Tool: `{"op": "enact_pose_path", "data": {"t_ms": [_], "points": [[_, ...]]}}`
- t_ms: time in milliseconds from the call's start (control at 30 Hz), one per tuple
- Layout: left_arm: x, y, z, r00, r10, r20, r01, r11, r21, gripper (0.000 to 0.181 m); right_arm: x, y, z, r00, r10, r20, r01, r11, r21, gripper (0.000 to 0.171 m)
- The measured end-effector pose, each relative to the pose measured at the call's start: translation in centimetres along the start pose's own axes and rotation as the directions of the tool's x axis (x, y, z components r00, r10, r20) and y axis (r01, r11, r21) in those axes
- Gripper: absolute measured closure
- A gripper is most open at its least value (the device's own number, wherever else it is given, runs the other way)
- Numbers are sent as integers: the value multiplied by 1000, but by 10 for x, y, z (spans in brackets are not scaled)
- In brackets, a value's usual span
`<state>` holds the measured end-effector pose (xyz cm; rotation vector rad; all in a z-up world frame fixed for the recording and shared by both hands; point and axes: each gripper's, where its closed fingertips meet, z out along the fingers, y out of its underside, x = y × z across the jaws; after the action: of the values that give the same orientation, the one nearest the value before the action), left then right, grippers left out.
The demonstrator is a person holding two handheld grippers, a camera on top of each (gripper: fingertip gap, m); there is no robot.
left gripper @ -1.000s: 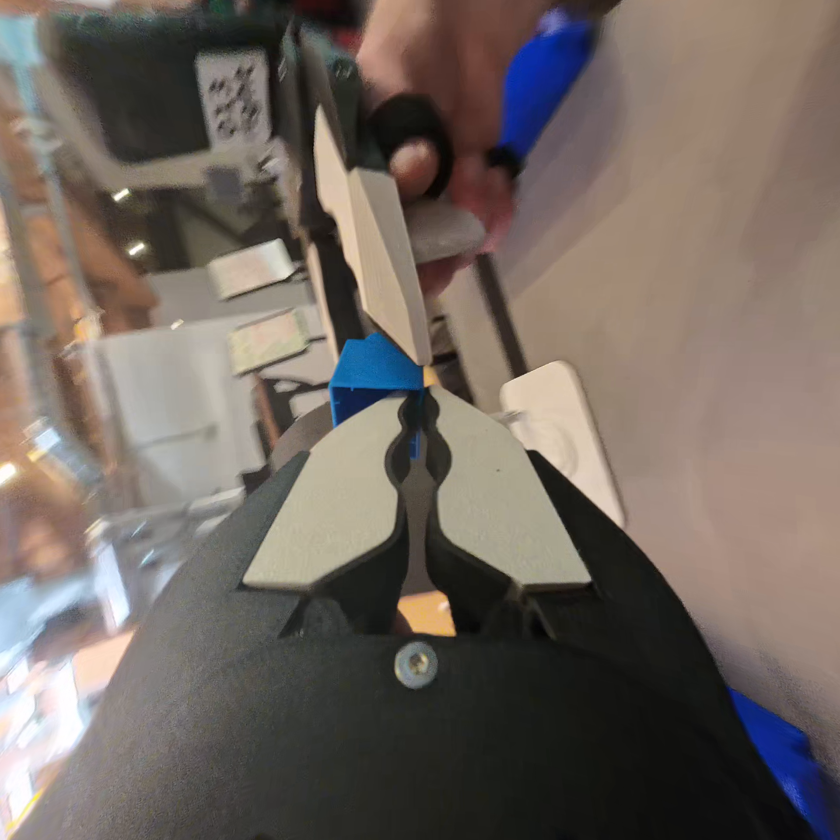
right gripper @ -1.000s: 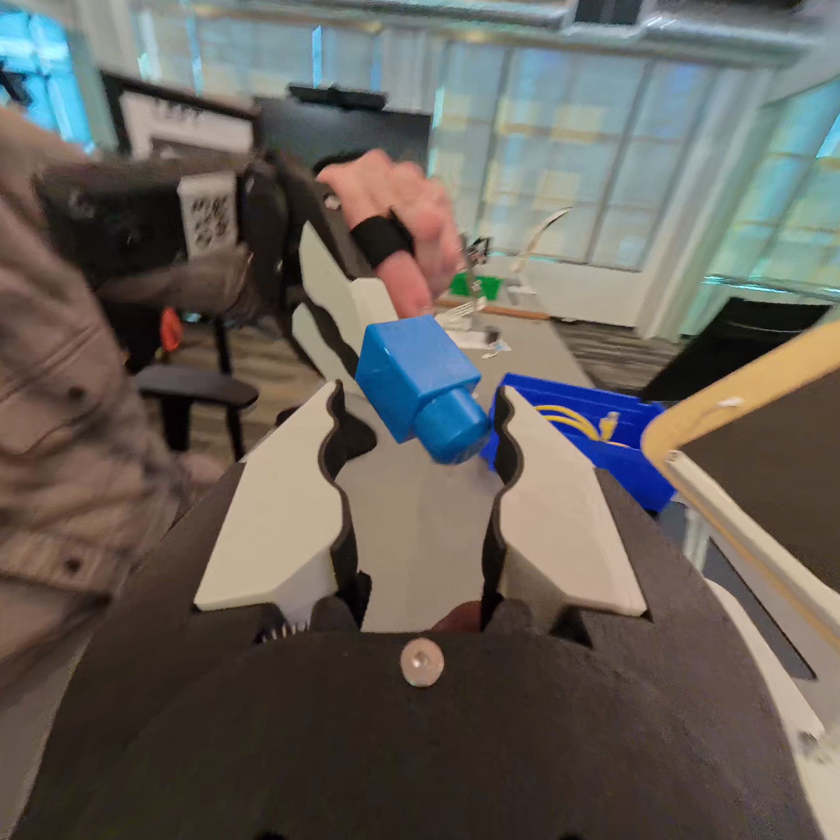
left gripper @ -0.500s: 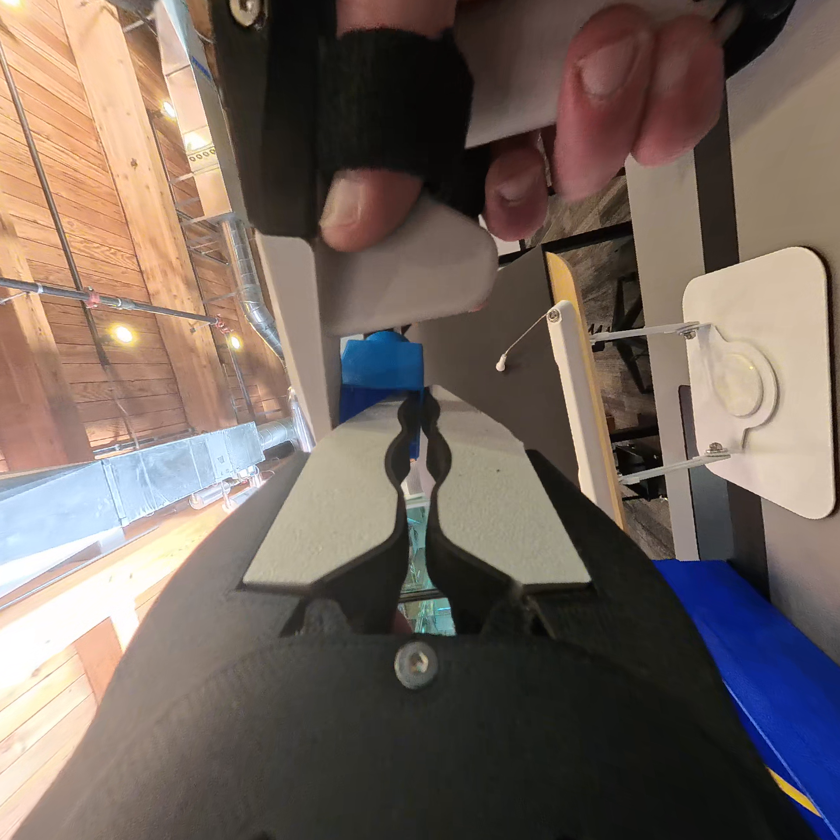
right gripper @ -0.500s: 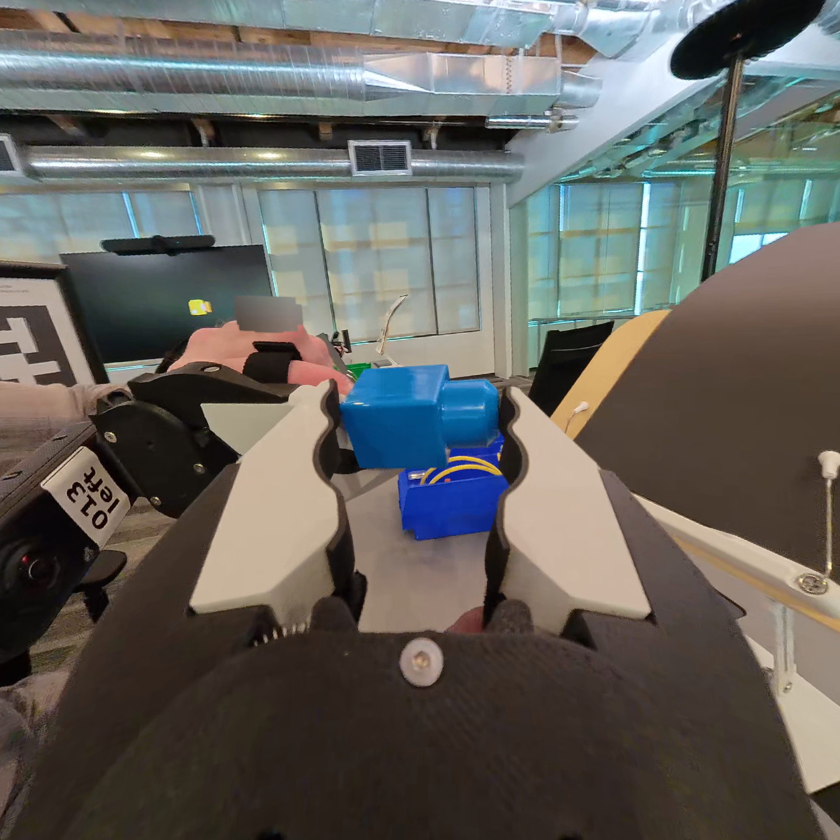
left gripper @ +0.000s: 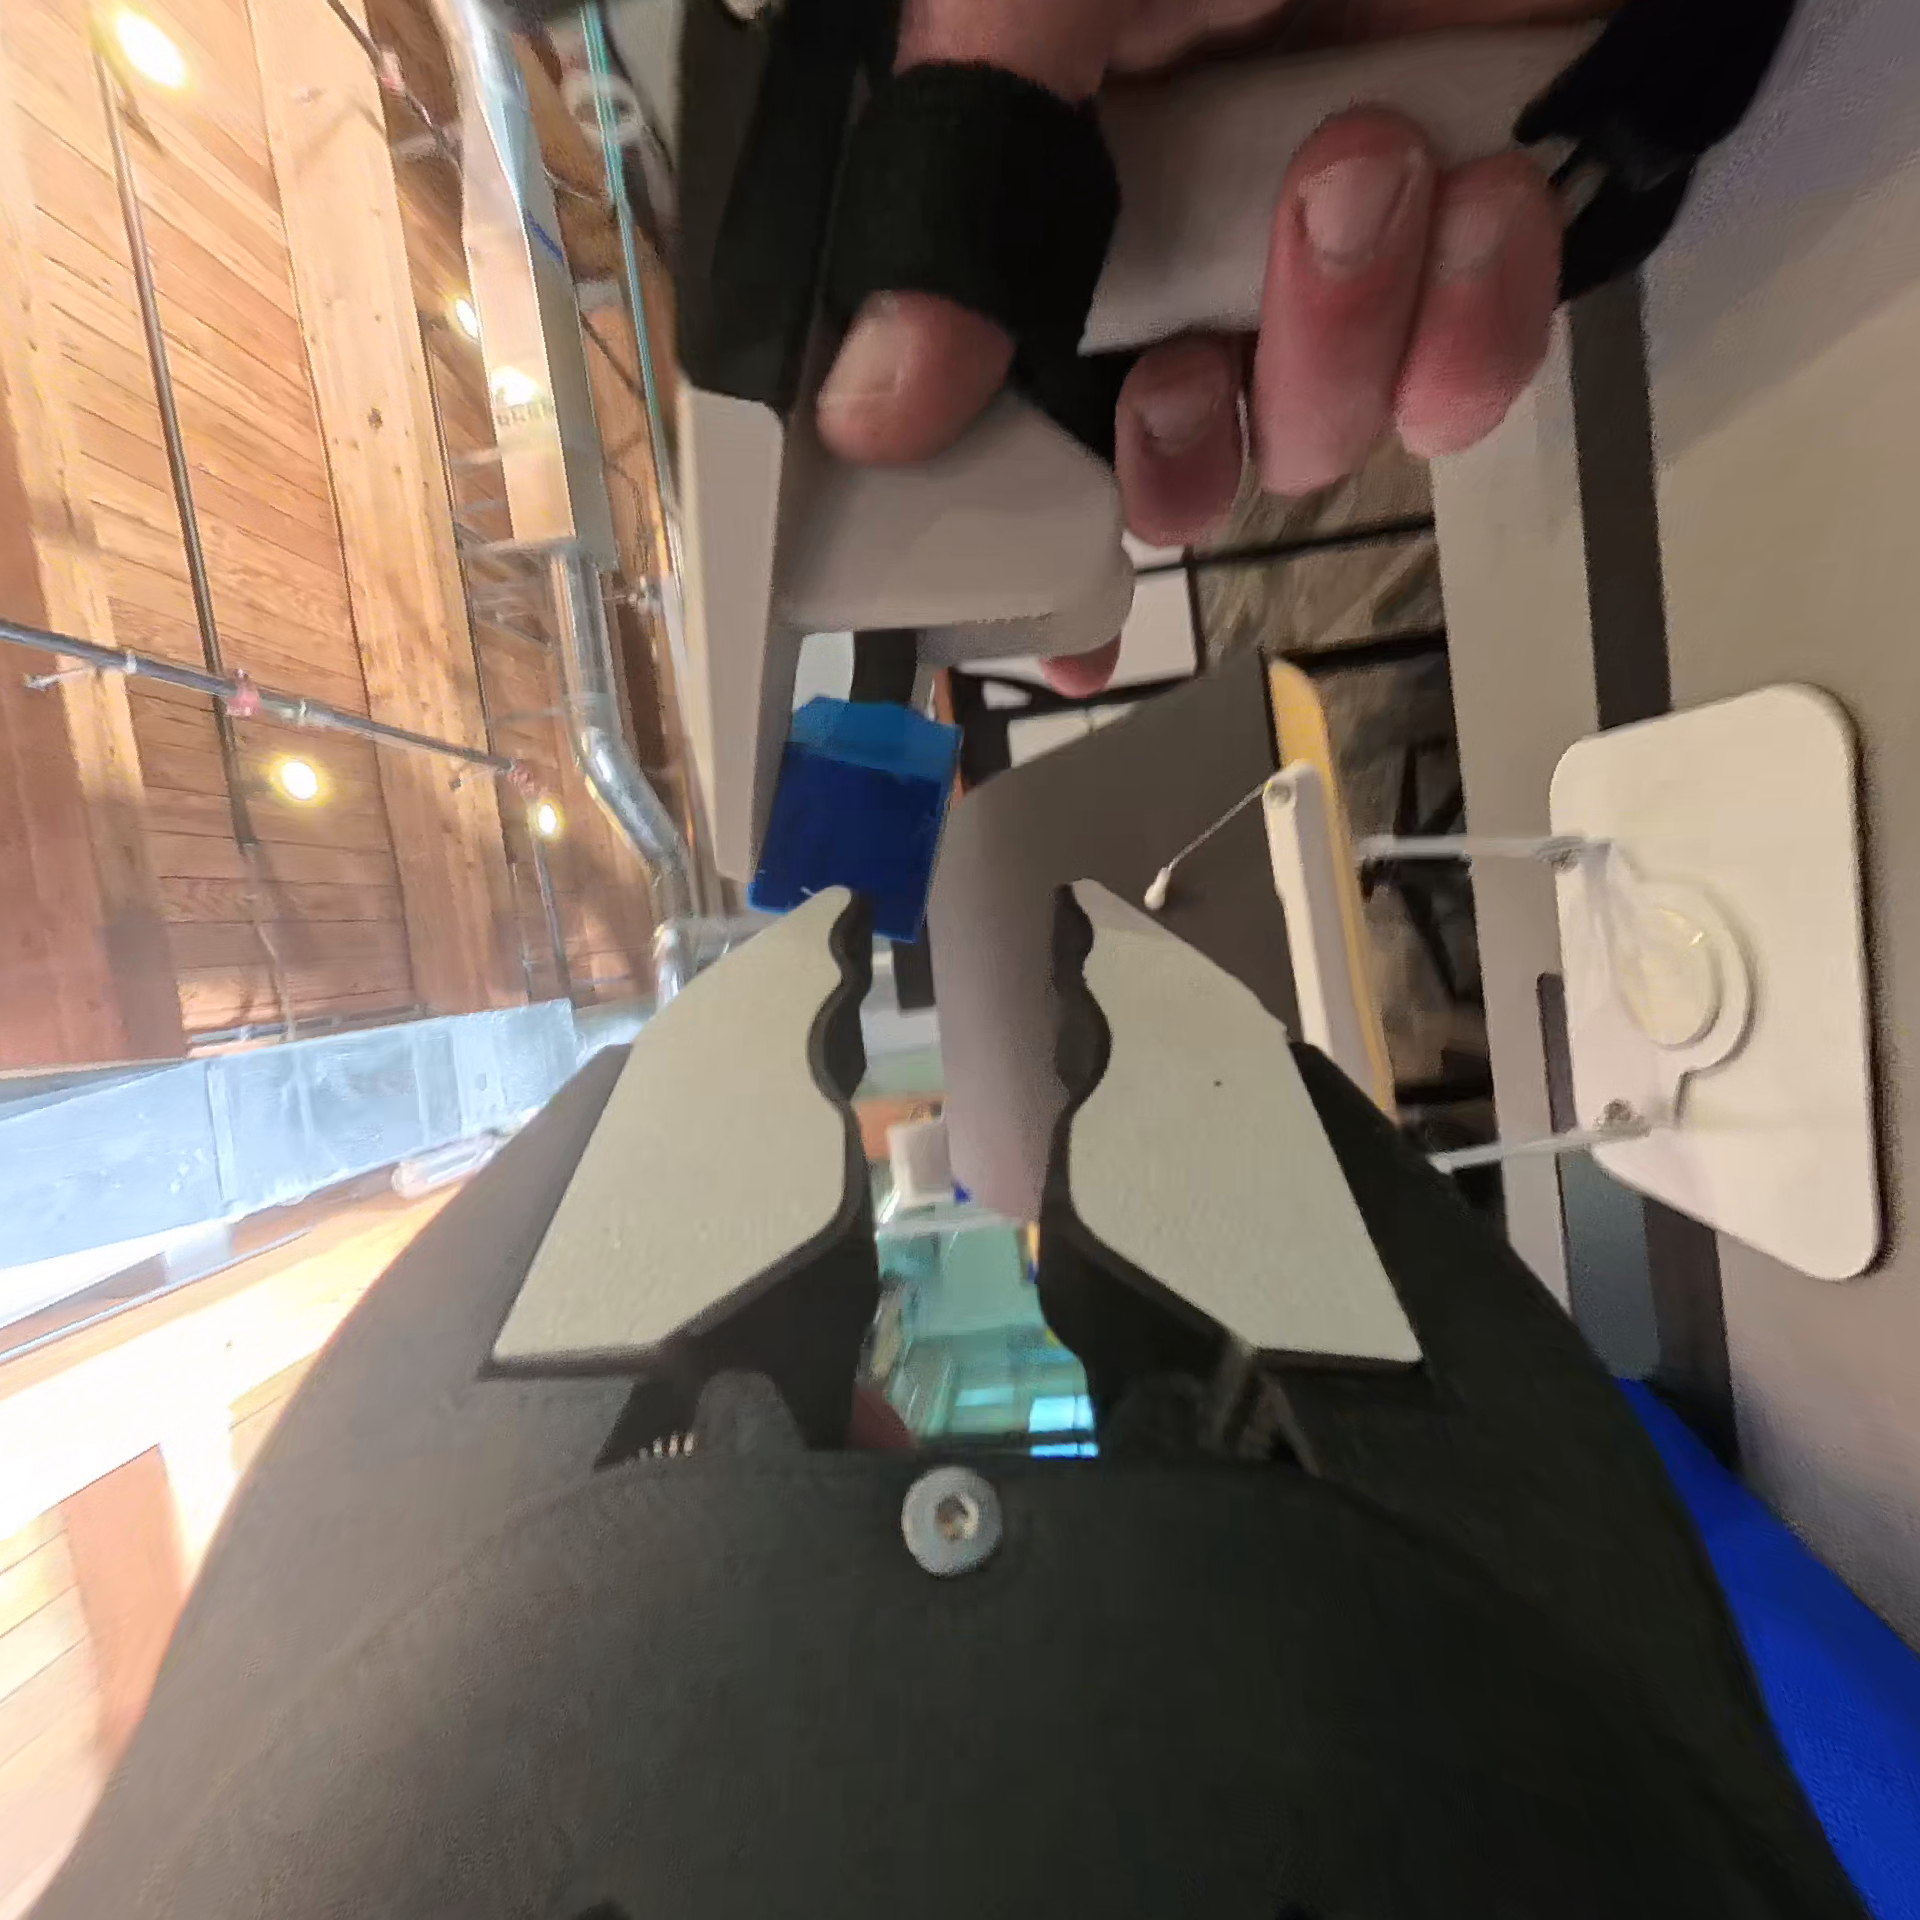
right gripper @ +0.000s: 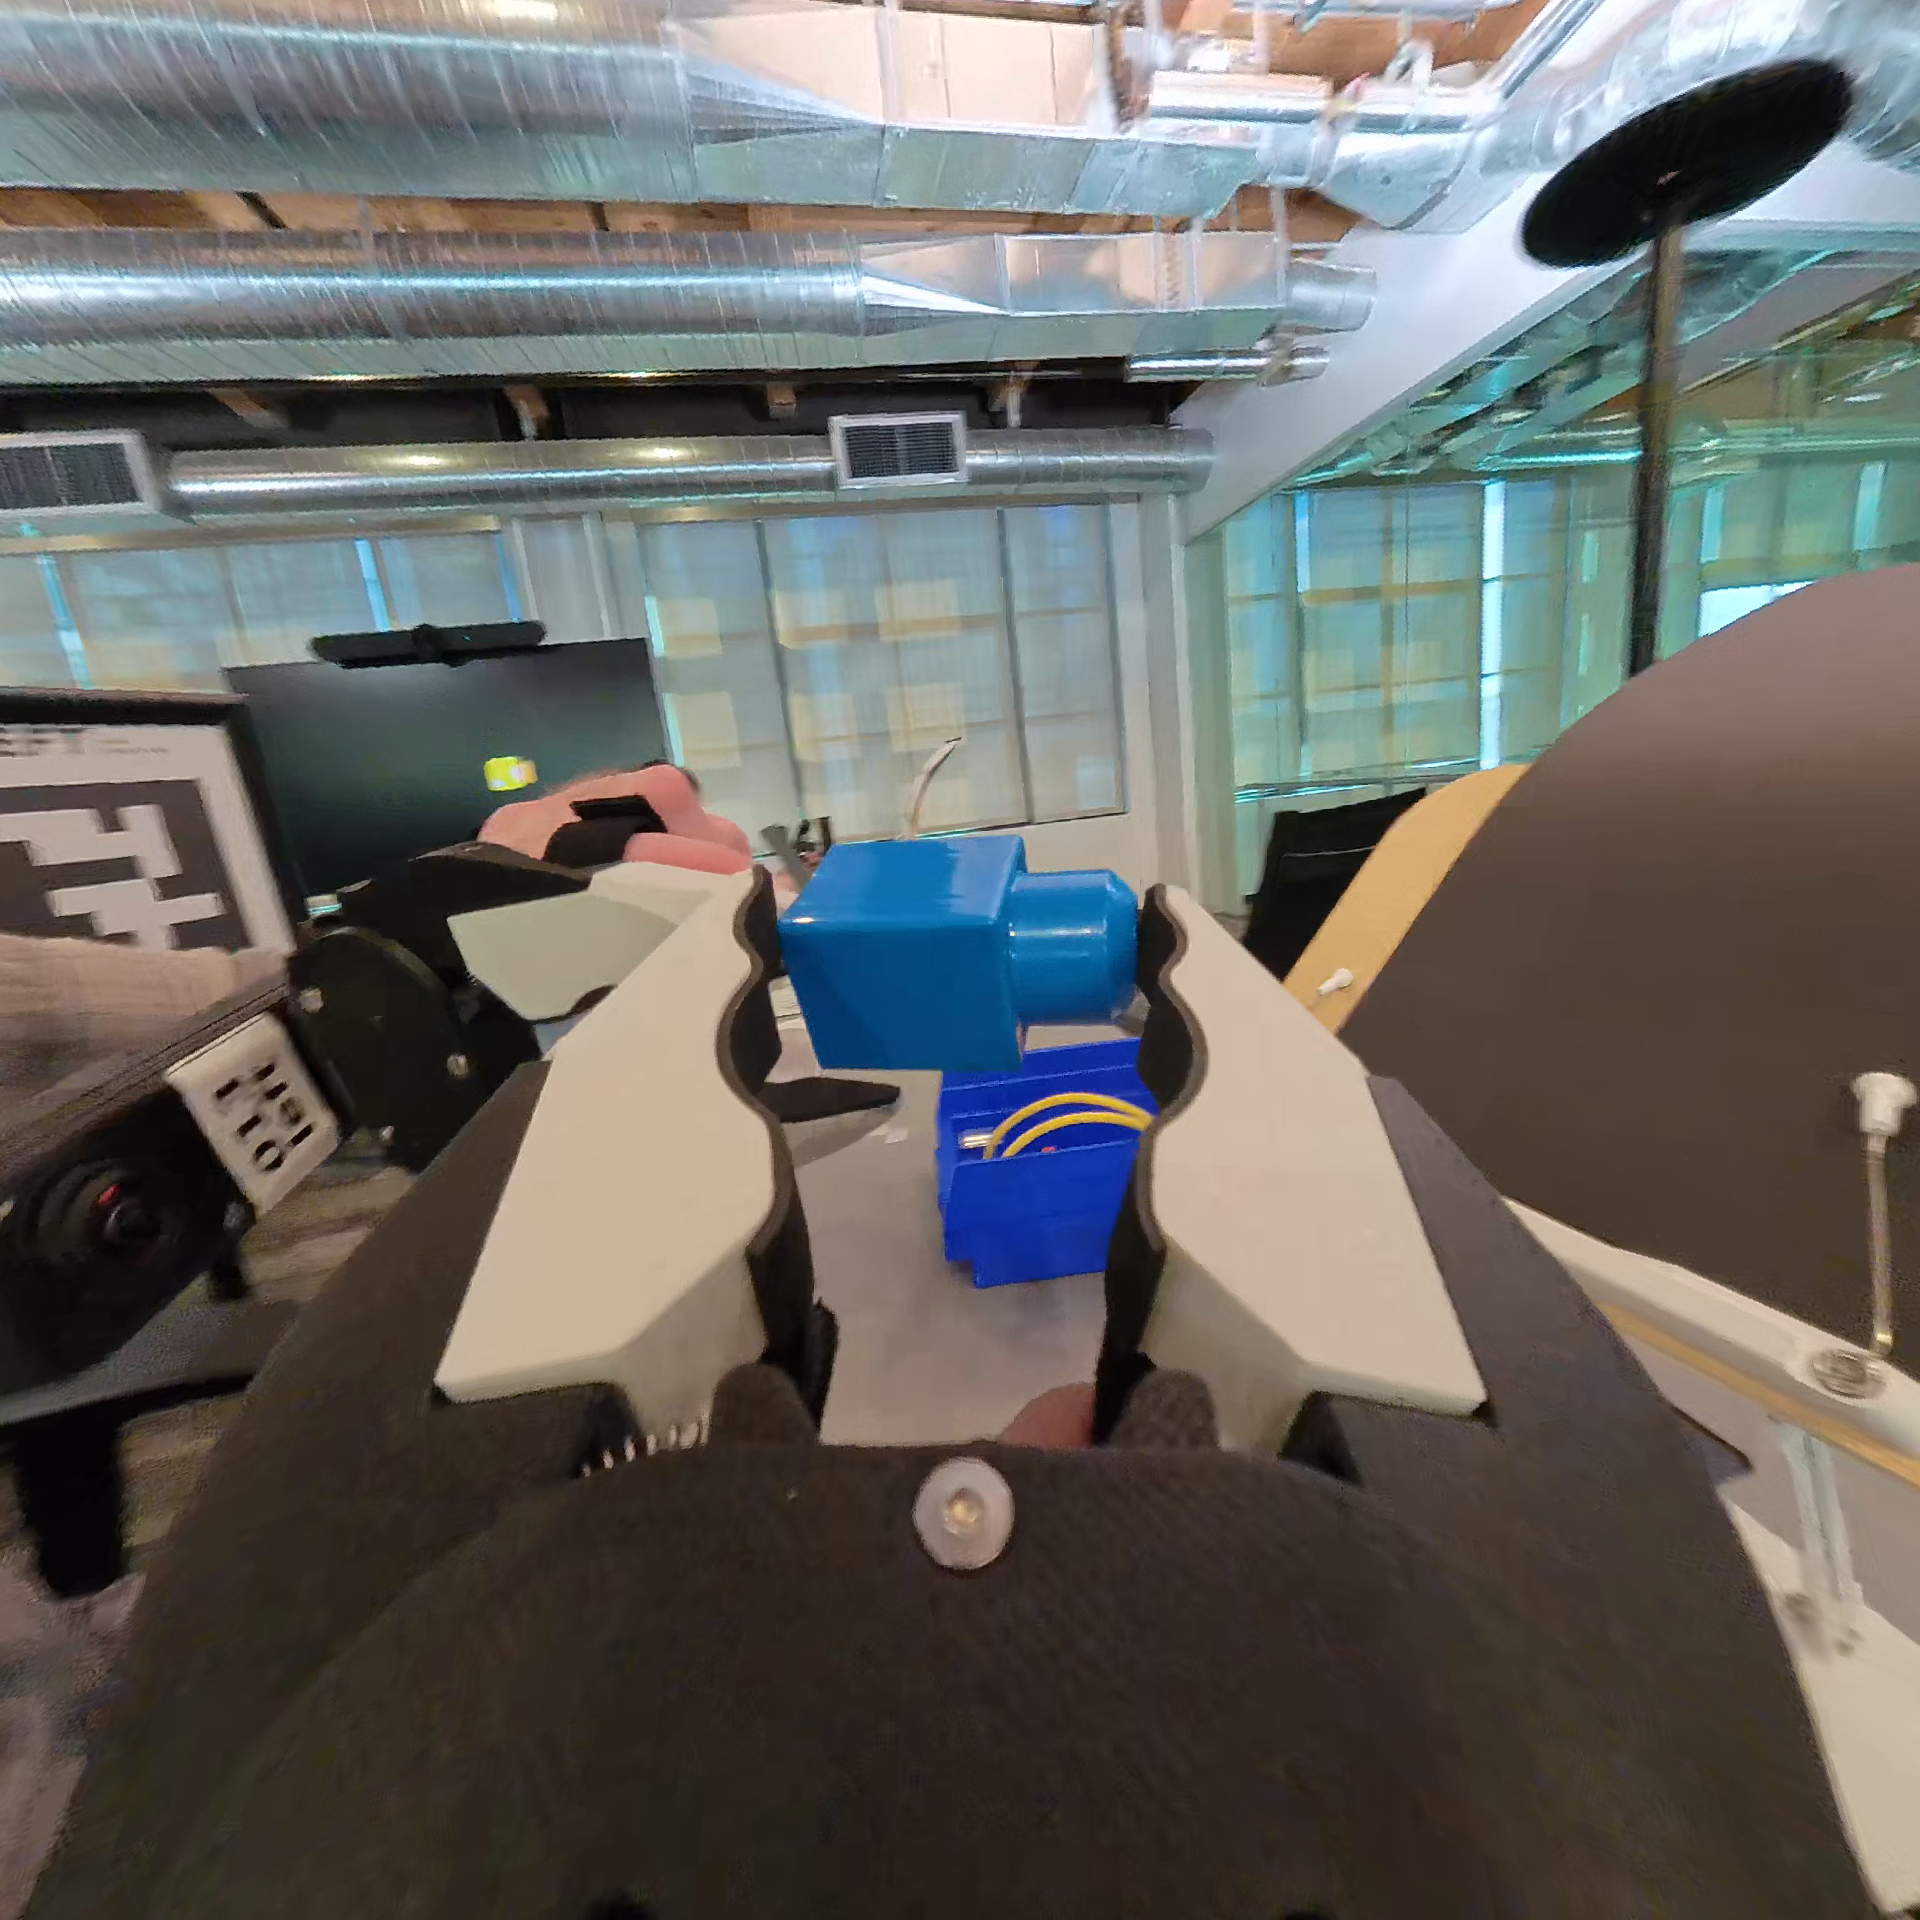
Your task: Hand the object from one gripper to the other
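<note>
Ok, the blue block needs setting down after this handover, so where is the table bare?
The grey table looks free left of the blue bin, toward the open left gripper. The bin is crowded with yellow cables. The right gripper grips the blue block above that area.

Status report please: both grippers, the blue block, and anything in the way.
Right gripper shut on blue plastic block with round stub. Left gripper open, off the block. Nothing between them.

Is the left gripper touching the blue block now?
Cannot tell. In the left wrist view the left gripper is open; one fingertip overlaps the blue block.
</note>
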<state>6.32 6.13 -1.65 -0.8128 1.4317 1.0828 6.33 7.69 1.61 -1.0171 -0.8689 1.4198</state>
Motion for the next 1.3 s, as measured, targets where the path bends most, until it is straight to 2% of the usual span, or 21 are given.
{"op": "enact_pose_path", "data": {"t_ms": [33, 133, 200, 300, 533, 667, 833, 933, 1133, 1200, 1300], "points": [[-1, -4, -6, 1000, -20, -7, 20, 999, 47, 150, -5, 2, -1, 999, 17, 51, -16, 1000, -26, 103], [-10, -13, -23, 997, -75, -25, 78, 985, 154, 135, -13, 2, -8, 989, 32, 142, -25, 998, -50, 104], [-24, -19, -35, 989, -147, -18, 147, 960, 239, 135, -21, 0, -13, 975, 53, 214, -43, 998, -51, 104], [-25, -27, -42, 969, -202, -144, 237, 924, 299, 115, -41, 6, -20, 937, 73, 342, -43, 995, -95, 104], [9, -46, -41, 962, 107, -252, -5, 927, 375, 96, -95, 41, -30, 794, 143, 591, 5, 970, -242, 104], [35, -70, -56, 909, 225, -351, -31, 877, 480, 104, -120, 62, -39, 703, 182, 688, 50, 952, -303, 104], [57, -84, -74, 812, 304, -498, -4, 857, 516, 119, -134, 82, -50, 642, 224, 733, 115, 917, -381, 104], [72, -87, -83, 739, 347, -577, -6, 860, 510, 130, -138, 97, -55, 637, 234, 734, 176, 883, -434, 104], [103, -89, -92, 620, 404, -673, -57, 878, 475, 134, -145, 124, -61, 637, 240, 733, 289, 807, -515, 103], [110, -88, -92, 603, 411, -683, -73, 882, 466, 134, -143, 132, -63, 646, 232, 727, 322, 781, -536, 103], [114, -85, -87, 627, 416, -659, -113, 886, 451, 134, -138, 137, -63, 669, 199, 716, 358, 758, -545, 103]]}}
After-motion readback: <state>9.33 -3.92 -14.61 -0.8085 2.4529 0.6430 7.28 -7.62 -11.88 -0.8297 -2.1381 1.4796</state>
